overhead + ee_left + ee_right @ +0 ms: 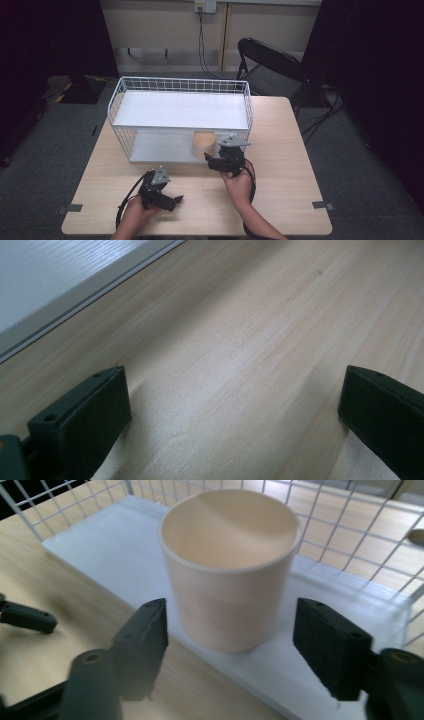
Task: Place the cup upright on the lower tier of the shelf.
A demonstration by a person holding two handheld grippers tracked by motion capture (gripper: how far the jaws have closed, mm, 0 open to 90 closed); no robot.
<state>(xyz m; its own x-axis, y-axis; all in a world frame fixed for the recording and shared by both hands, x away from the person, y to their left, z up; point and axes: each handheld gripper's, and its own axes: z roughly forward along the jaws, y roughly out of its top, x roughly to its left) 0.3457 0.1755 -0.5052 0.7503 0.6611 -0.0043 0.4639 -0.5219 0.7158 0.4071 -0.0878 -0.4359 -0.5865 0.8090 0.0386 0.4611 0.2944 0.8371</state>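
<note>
The right gripper (230, 645), jaws wide, stands just before the cup (230, 575) on the rack's lower shelf (115, 555), apparently approaching a grasp requiring advance and closure; the left gripper (235, 415) rests wide, empty, on the counter (260, 340).

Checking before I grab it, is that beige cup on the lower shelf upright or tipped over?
Upright: the cup stands on its base, open mouth facing up.

In the high view the rack's upper shelf (180, 110) hid the back of the lower shelf, and the cup (203, 144) showed partly, its top covered by that shelf's front edge. The person's forearms were cut off at 6 o'clock. In the left gripper view both jaws ran off the bottom edge, and the rack's base (65, 277) was cropped at 10 o'clock. In the right gripper view the near jaw at 7 o'clock was blurred.
</note>
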